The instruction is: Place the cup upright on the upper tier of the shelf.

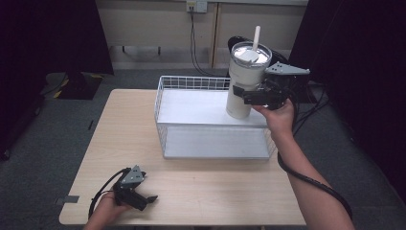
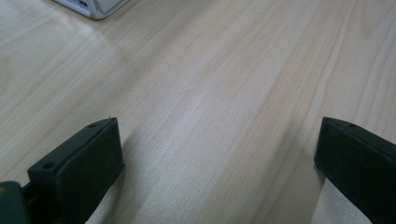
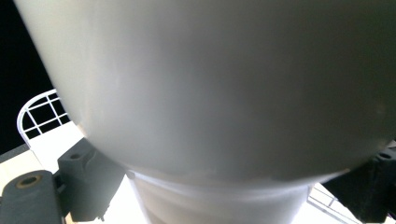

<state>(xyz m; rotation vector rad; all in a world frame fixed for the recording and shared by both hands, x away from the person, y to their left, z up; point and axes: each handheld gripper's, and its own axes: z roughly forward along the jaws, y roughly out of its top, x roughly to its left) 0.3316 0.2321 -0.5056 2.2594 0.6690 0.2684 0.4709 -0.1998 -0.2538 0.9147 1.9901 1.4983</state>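
Note:
A tall white tumbler (image 1: pixel 239 72) with a lid and a white straw (image 1: pixel 256 37) stands upright at the right end of the white wire rack's (image 1: pixel 191 82) top shelf. My right gripper (image 1: pixel 245 95) is shut on its lower body from the right. In the right gripper view the tumbler (image 3: pixel 224 84) looms close, with the black jaws of the right gripper (image 3: pixel 229 186) pressed against its narrower base on both sides. I cannot tell whether the base touches the shelf. My left gripper (image 1: pixel 146 200) lies on the wooden table (image 1: pixel 215 187) near the front left, open and holding nothing (image 2: pixel 217 154).
The rack has a lower shelf (image 1: pixel 215 143) in front of the top one and a wire rim at its back and left side. A rack corner (image 2: pixel 93 7) shows beyond the left jaws. Dark curtains flank the table; cables (image 1: pixel 194 43) hang on the back wall.

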